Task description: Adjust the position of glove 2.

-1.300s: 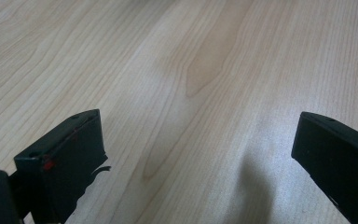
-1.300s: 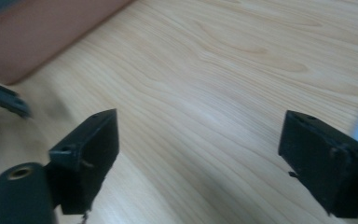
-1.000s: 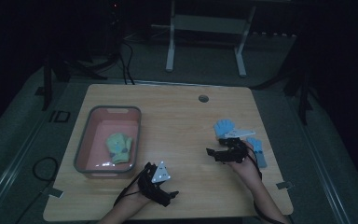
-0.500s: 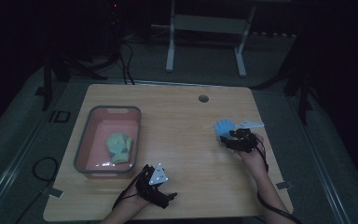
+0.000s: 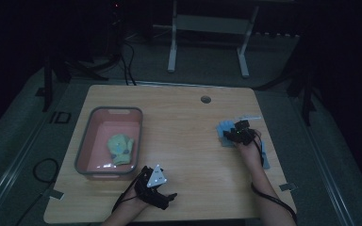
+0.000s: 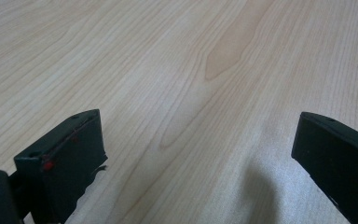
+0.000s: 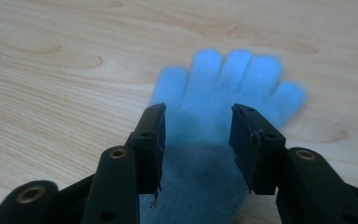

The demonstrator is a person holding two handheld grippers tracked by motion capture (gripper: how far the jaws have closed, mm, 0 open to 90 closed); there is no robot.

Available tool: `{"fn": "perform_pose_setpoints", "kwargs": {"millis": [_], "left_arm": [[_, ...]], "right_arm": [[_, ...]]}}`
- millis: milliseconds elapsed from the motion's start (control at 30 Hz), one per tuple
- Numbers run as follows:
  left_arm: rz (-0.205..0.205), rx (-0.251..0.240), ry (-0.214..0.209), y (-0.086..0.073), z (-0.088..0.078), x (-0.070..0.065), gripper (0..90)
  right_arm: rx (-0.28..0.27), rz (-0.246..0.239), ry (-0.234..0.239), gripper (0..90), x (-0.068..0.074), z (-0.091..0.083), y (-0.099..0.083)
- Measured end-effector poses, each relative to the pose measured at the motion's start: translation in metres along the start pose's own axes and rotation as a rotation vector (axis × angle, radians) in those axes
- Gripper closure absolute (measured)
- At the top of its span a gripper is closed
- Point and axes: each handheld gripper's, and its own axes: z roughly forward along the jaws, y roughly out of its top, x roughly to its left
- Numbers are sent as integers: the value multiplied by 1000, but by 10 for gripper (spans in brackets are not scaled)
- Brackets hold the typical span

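Between my right gripper's jaws lies the palm of a blue glove, flat on the table, its fingers pointing away from me. The jaws have just been closing and stand about half open, one on each side of the palm; I can't see the pads pressing the knit yet. Off to my left, my left gripper rests wide open with nothing in it. Beyond it the pink bin already holds a green glove. As I judge it, the blue one remains to be gripped and carried there.
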Motion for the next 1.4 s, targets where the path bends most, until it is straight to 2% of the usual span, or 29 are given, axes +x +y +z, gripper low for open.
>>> {"fn": "perform_pose_setpoints", "kwargs": {"millis": [167,233,433,567,667,933,967,1067,1233,1300,1400], "left_arm": [[4,2,-6,0,1,0,28],[6,0,-7,0,0,0,28],[4,-2,-4,0,1,0,28],[7,-4,5,0,1,0,28],[9,-4,11,0,1,0,28],[5,-4,10,0,1,0,28],[5,-4,10,0,1,0,28],[14,-11,16,0,1,-1,28],[11,-21,19,-1,0,-1,28],[1,-30,16,0,0,-1,28],[14,-22,17,0,1,-1,28]], "right_arm": [[4,-26,-56,605,9,5,-4],[4,-35,-64,647,11,5,-4],[-7,-23,-71,796,16,6,-5],[-16,7,-71,833,17,4,-5],[-27,8,-64,836,23,-3,-3],[-100,-9,-10,837,59,-40,4],[-100,-9,-10,837,59,-40,4],[-120,-19,-6,837,81,-57,1],[-117,-37,-29,837,104,-65,-9],[-114,-33,-20,837,111,-67,-12],[-119,-25,-7,837,120,-68,-17]]}}
